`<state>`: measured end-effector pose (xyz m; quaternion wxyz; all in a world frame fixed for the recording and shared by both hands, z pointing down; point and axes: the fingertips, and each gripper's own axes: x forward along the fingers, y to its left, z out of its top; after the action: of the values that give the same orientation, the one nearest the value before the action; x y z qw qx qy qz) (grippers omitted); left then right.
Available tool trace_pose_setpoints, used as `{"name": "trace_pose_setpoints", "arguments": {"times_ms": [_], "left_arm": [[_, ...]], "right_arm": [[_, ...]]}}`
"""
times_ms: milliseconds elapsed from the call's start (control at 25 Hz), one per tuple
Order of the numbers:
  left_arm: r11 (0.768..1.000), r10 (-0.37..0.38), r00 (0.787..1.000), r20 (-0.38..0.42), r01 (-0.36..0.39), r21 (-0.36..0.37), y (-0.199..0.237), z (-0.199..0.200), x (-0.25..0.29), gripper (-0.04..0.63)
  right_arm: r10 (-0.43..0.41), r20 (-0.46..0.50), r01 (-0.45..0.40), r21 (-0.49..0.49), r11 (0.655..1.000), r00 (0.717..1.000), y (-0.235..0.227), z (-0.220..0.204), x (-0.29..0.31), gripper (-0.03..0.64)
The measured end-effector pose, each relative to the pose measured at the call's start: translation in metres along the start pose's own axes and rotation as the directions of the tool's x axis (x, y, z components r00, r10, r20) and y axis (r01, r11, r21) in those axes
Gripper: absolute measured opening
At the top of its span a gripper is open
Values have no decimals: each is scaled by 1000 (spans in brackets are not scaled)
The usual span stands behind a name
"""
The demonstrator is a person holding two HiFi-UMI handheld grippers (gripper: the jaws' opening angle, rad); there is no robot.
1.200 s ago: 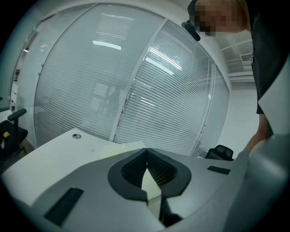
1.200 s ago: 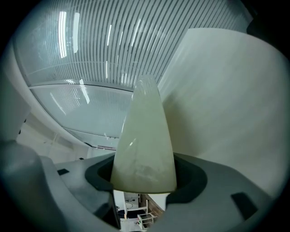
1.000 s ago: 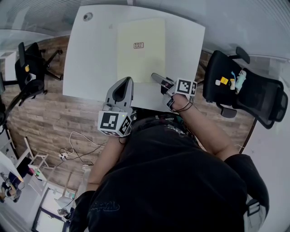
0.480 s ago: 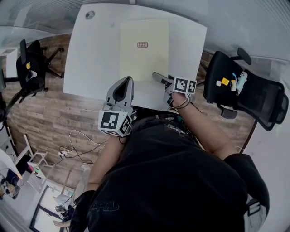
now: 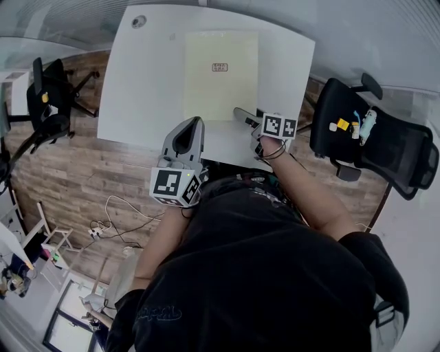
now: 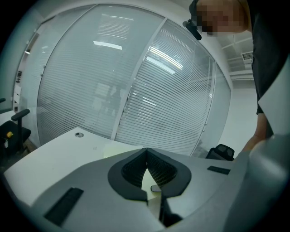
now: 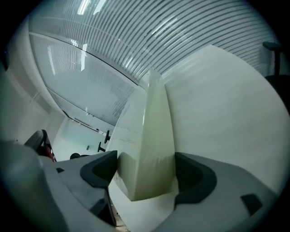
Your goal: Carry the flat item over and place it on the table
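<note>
The flat item (image 5: 221, 72) is a pale yellow sheet-like envelope with a small label, lying flat on the white table (image 5: 137, 82). My right gripper (image 5: 242, 118) is at its near right corner. In the right gripper view the flat item's (image 7: 154, 136) near edge lies between the jaws of the right gripper (image 7: 147, 174). Those jaws are opening and stand wide, with the pads off it. My left gripper (image 5: 187, 134) hovers over the table's front edge, left of the item. In its own view the left gripper (image 6: 147, 170) is shut, with nothing between the pads.
A black office chair (image 5: 375, 137) with small items on its seat stands right of the table. Another black chair (image 5: 45, 103) is at the left. Cables (image 5: 113, 220) lie on the wood floor. A round grommet (image 5: 139, 21) sits in the table's far left corner. Glass walls with blinds (image 6: 136, 81) lie beyond.
My right gripper has edged slightly forward and right at the item's near corner. The item stays flat on the table. The left gripper has not moved.
</note>
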<state>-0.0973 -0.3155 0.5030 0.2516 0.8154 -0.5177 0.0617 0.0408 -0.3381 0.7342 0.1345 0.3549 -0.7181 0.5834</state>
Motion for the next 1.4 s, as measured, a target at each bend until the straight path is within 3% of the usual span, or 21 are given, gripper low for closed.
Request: {"name": "trace_pose_setpoints", "arguments": {"times_ms": [200,520,720,920,1120,1400], "left_arm": [[1000,6,1000,3,-6,6,-2,-1,-4,14],[1000,13,1000,11,-13,17,-1,3,-10,14],[999,18,999,27,-18,27,-3,8,-22,14],[999,18,999,43,-20,47,-4,12,-39,14],[997,1,998,70,-6,76,-10,18,-62,14],[991,-46,993,111,32,132,-27,25,-99,14]], "right_arm": [[-104,-2,103,-131,986,995,-12,2,1,371],[-123,-2,120,-209,970,992,-13,6,6,371],[-163,61,174,-371,912,985,5,18,-2,371],[-173,120,209,-441,873,978,24,24,-16,370],[-110,169,184,-522,833,979,62,19,-41,354],[32,248,138,-637,758,968,139,0,-90,190]]}}
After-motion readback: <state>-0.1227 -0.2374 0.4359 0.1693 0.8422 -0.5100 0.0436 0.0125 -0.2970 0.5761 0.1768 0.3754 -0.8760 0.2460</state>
